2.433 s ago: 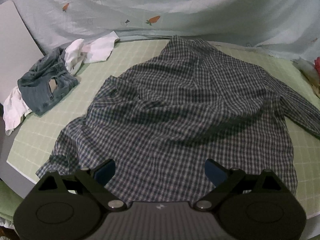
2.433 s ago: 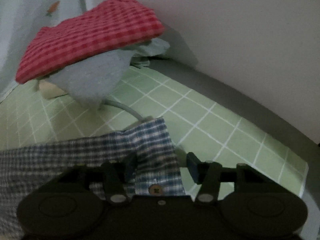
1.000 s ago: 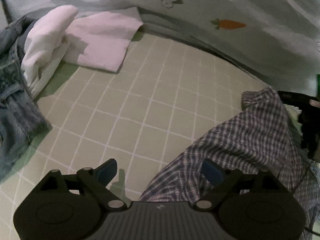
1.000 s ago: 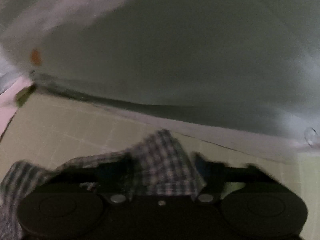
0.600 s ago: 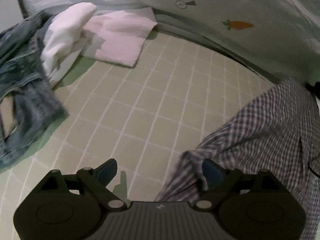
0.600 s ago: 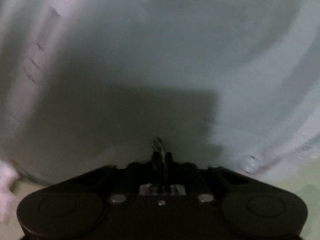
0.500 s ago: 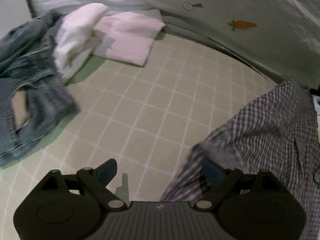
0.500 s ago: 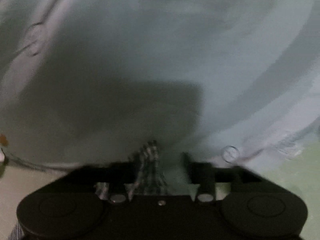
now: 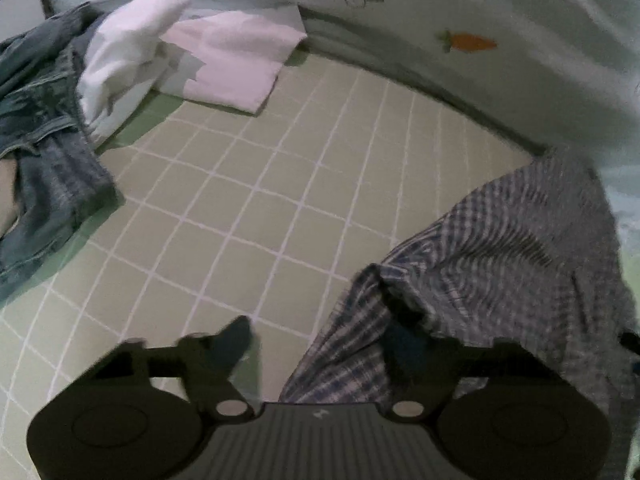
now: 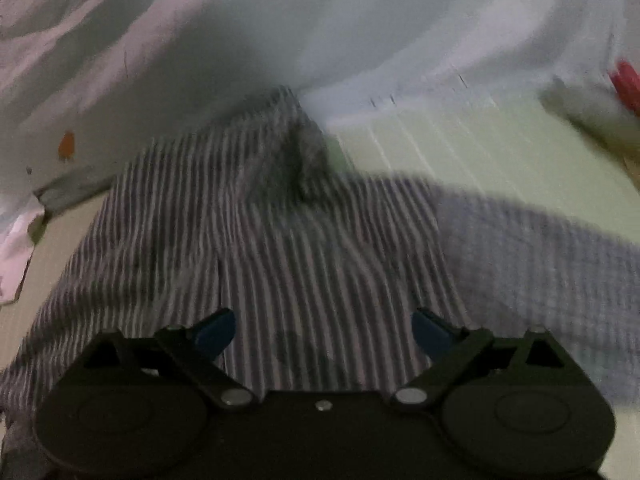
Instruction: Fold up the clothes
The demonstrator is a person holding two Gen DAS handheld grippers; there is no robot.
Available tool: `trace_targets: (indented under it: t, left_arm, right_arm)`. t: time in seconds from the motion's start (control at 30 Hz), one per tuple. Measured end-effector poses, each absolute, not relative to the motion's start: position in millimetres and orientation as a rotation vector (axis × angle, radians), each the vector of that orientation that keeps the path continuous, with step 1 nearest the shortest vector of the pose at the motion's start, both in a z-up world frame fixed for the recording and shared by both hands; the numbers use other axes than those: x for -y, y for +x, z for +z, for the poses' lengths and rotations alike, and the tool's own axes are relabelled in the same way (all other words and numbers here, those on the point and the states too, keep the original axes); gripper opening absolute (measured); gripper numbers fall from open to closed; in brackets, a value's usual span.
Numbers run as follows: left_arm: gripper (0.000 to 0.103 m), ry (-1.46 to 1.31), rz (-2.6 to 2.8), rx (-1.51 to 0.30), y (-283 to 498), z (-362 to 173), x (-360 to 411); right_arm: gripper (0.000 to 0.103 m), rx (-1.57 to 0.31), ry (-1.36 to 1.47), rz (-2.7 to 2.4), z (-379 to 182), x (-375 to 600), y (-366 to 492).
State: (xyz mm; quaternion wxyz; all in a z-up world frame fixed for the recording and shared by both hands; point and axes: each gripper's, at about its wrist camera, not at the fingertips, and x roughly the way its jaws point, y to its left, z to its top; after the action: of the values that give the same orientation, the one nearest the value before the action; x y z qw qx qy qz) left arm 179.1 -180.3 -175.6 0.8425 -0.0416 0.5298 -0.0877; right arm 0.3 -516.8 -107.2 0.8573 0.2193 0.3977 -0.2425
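Jaws of both left gripper [image 9: 316, 340] and right gripper [image 10: 324, 330] gape over plaid shirt [image 10: 280, 240]; released cloth may slump, spoiling the fold.

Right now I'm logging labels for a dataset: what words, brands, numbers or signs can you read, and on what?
No readable text anywhere.
Left gripper body: a small pale logo mark, too small to read.
Printed sheet: a carrot picture and faint outline drawings, no letters.
Plaid shirt: blurred, no label visible.

Left tool [image 9: 320, 340] has its fingers spread apart; right tool [image 10: 323, 330] gapes wide, gripping nothing.
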Motion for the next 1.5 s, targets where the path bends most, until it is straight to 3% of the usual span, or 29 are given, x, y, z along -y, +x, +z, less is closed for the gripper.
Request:
trace_targets:
  t: [0.07, 0.13, 0.23, 0.53, 0.73, 0.8, 0.87, 0.97, 1.03, 1.23, 1.5]
  left_arm:
    - [0.024, -0.077, -0.186, -1.133, 182.5, -179.2, 183.6]
    - [0.008, -0.098, -0.209, -1.135, 182.4, -176.4, 186.4]
    - [0.002, -0.081, -0.266, -1.079, 171.6, -159.8, 198.3]
    - [0.001, 0.015, -0.623, -1.021, 90.5, -130.7, 285.6]
    - [0.01, 0.095, -0.729, -1.182, 42.3, -169.6, 332.3]
    - [0.02, 0.149, -0.719, -1.152, 31.0, -165.0, 331.6]
    - [0.043, 0.147, -0.695, -1.095, 27.1, -150.8, 319.6]
    - [0.064, 0.12, -0.614, -1.009, 24.6, -127.7, 289.5]
    - [0.07, 0.109, -0.537, -0.954, 23.5, -111.3, 264.4]
    - [0.079, -0.015, -0.235, -0.896, 20.7, -99.6, 166.0]
    - [0.079, -0.039, -0.052, -1.047, 17.3, -154.6, 84.4]
  right_arm:
    - [0.096, -0.861, 0.464, -0.517, -115.2, 513.8, -1.6]
    - [0.096, -0.869, 0.46, -0.532, -120.7, 514.4, -4.0]
    - [0.096, -0.858, 0.478, -0.551, -122.6, 518.9, -12.2]
    - [0.096, -0.773, 0.51, -0.577, -107.3, 529.3, -59.3]
    - [0.096, -0.773, 0.557, -0.578, -106.3, 536.2, -100.6]
    - [0.096, -0.787, 0.56, -0.57, -109.0, 534.9, -108.9]
    - [0.096, -0.801, 0.568, -0.552, -113.4, 531.5, -113.2]
    - [0.096, -0.829, 0.582, -0.526, -121.9, 524.2, -110.4]
    - [0.097, -0.843, 0.576, -0.509, -125.5, 516.2, -105.7]
    - [0.102, -0.883, 0.518, -0.479, -135.1, 485.3, -93.8]
    - [0.102, -0.949, 0.454, -0.482, -144.2, 437.9, -100.1]
